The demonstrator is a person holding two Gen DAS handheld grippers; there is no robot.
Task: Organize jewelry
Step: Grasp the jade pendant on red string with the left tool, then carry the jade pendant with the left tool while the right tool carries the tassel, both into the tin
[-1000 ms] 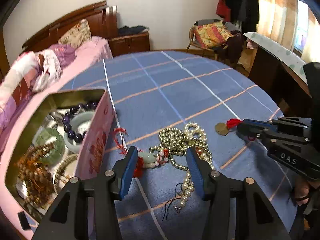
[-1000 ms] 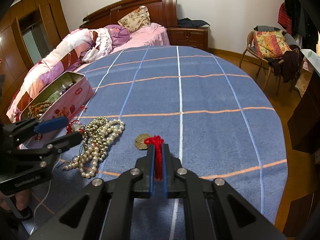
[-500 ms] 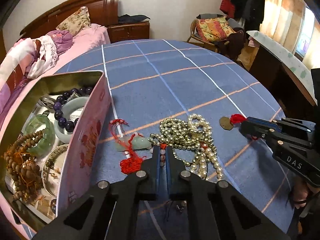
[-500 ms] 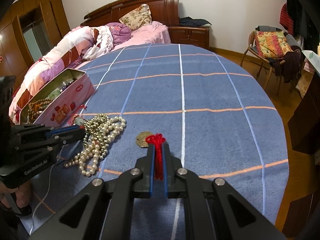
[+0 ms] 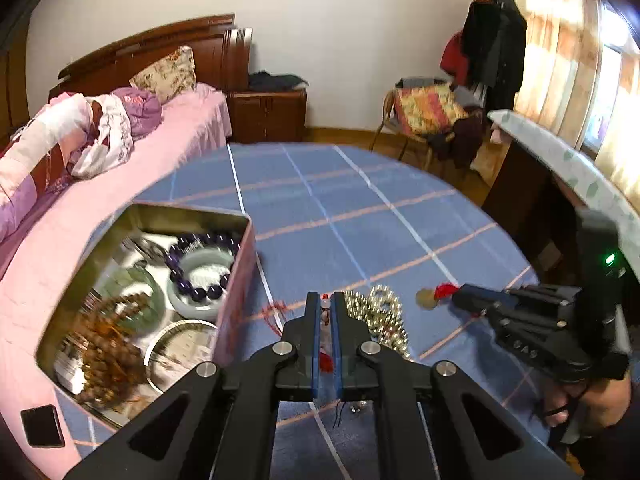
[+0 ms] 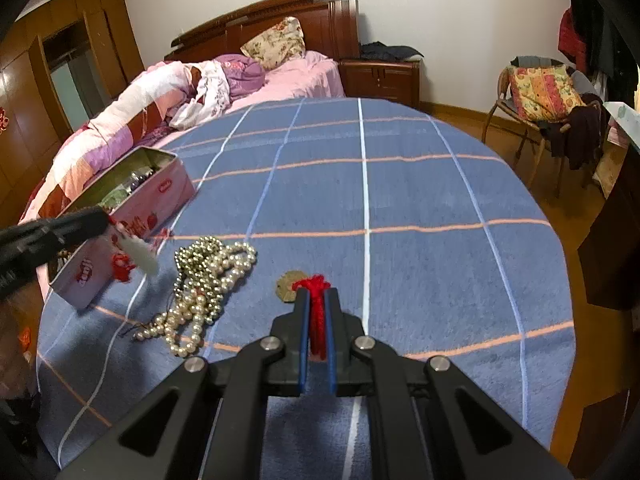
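Note:
My left gripper [image 5: 325,305] is shut on a pale jade pendant on a red cord [image 6: 138,255] and holds it in the air beside the pink tin [image 6: 168,192]. The open tin [image 5: 240,264] holds several bead bracelets and bangles. My right gripper [image 6: 316,296] is shut on the red knotted cord [image 6: 318,320] of a brass coin charm [image 6: 287,285] that lies on the blue cloth. A heap of pearl and silver bead necklaces [image 6: 204,276] lies between the tin and the coin; it also shows in the left wrist view [image 5: 380,316].
The round table carries a blue checked cloth [image 6: 400,200]. A bed [image 6: 200,92] stands behind the tin. A chair with cushions [image 6: 540,96] and a dark cabinet [image 6: 612,240] stand at the right.
My left gripper closed on the pendant's cord among the necklaces, then lifted it off the cloth toward the tin. The right gripper stayed shut on the red cord.

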